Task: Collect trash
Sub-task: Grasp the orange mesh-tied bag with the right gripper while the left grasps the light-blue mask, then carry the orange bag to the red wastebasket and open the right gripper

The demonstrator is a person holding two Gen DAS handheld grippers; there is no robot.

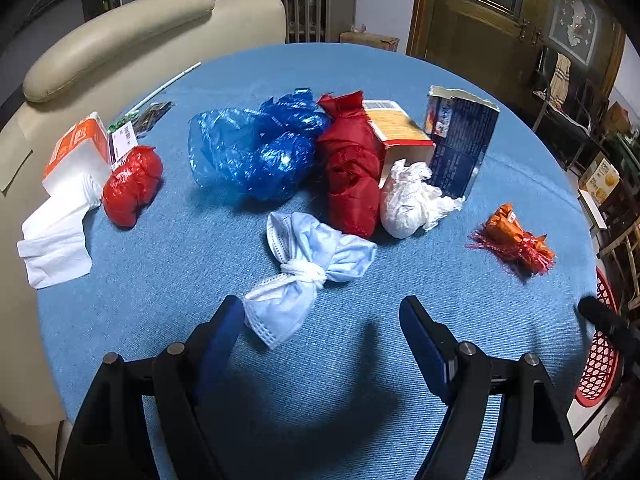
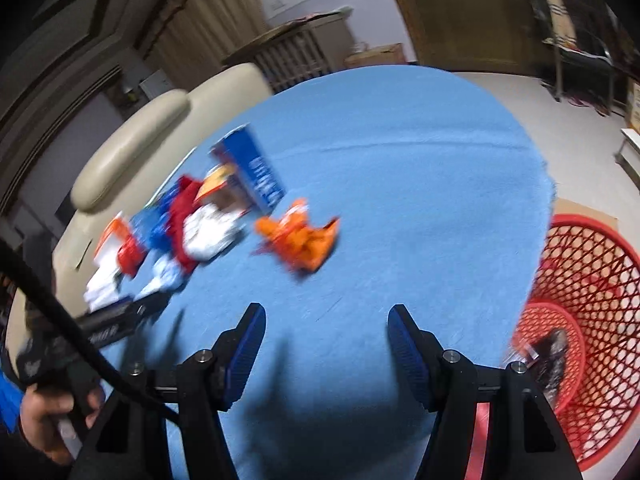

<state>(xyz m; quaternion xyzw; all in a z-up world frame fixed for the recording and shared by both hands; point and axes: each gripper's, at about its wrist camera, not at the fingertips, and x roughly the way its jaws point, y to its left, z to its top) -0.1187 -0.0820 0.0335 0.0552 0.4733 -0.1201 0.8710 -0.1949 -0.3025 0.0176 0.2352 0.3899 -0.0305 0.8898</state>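
While both tools [image 1: 320, 320] [image 2: 326, 320] gape empty, red basket [image 2: 600, 280] holds dark wrapper [image 2: 554, 354].

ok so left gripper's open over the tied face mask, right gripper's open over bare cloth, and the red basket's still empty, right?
Not quite: the red basket is not empty; the right wrist view shows a dark wrapper lying in it. The rest holds: left gripper open by the face mask, right gripper open over bare cloth.

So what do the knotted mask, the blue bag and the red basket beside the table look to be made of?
Knotted mask: soft non-woven fabric, matte pale blue and white, with pleats and a stitched edge showing.
Blue bag: thin plastic film, glossy and translucent, crinkled with bright highlights.
Red basket: probably moulded plastic, an open lattice wall in one even red; the blur leaves its finish unclear.
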